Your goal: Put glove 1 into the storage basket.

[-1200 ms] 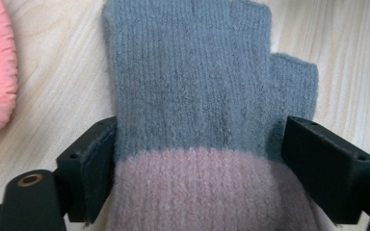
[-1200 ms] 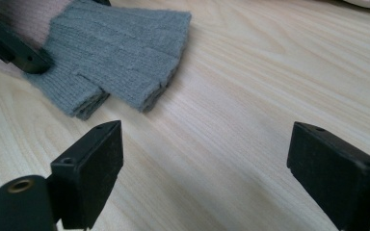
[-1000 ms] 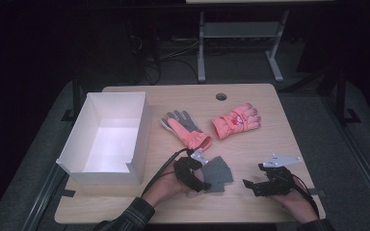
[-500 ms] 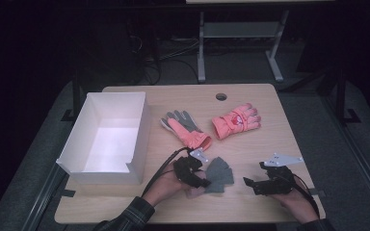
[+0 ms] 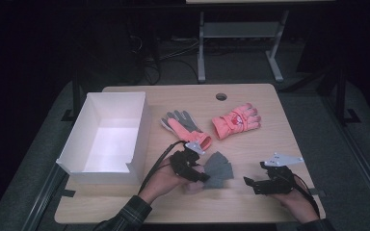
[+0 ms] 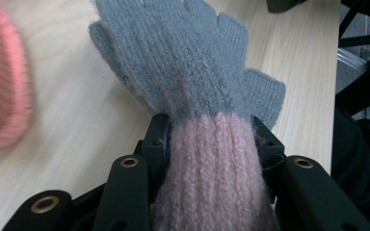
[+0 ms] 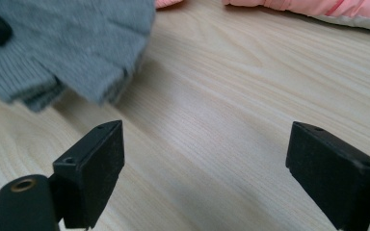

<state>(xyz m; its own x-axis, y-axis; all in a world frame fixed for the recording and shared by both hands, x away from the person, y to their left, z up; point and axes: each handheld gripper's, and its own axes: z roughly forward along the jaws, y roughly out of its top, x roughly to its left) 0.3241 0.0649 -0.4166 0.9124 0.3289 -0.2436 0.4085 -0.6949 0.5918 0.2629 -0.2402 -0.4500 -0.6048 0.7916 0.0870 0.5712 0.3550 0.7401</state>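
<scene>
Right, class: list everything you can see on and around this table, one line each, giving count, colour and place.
Knitted grey glove with pink cuff: one, grey and pink, front centre, cuff clamped in the left gripper.
Padded ski gloves: two, coral pink, table centre; one palm-up showing grey.
Open cardboard box: one, white, table's left.
Wooden table: one, light wood, round hole at the back.
Metal stand: one, grey, behind the table.
Left gripper: one, black, jaws just closed on the cuff.
Right gripper: one, black, open, front right.
</scene>
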